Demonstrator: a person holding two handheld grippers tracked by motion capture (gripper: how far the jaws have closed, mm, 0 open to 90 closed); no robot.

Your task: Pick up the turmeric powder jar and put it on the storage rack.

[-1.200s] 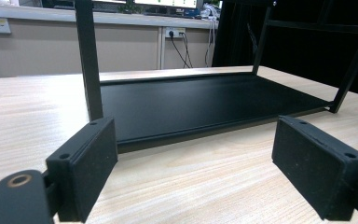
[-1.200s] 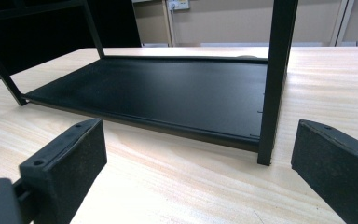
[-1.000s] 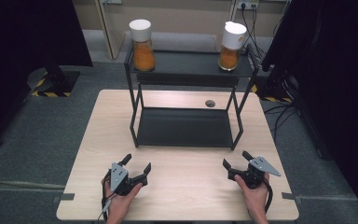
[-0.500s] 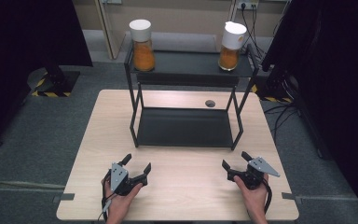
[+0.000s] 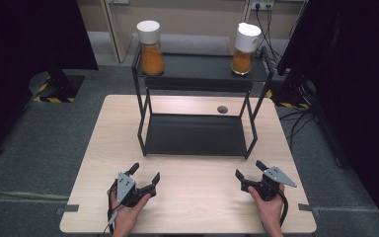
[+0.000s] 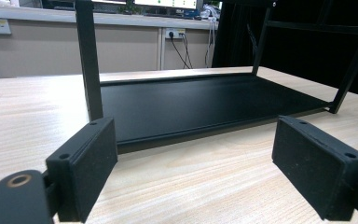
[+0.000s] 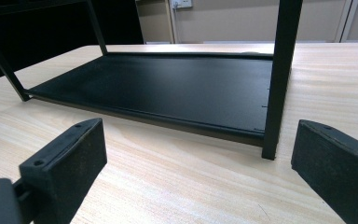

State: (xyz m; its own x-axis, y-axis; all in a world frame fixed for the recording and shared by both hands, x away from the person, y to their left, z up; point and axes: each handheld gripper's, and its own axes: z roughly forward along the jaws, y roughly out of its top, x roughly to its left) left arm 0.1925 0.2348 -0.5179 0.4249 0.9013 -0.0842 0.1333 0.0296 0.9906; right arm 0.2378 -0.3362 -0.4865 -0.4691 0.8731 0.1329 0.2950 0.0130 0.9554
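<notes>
Resting on the near part of the wooden table, our left gripper sits in our left hand, its jaws spread wide with nothing between them; in the left gripper view the two black pads frame bare tabletop. Ahead of both grippers, well apart from them, we see the black two-level rack standing at the middle of the table. On its top shelf stand two jars of orange contents with white lids, one jar at the left end and another jar at the right. Our right gripper, in our right hand, lies near the front edge too, jaws likewise wide and empty.
</notes>
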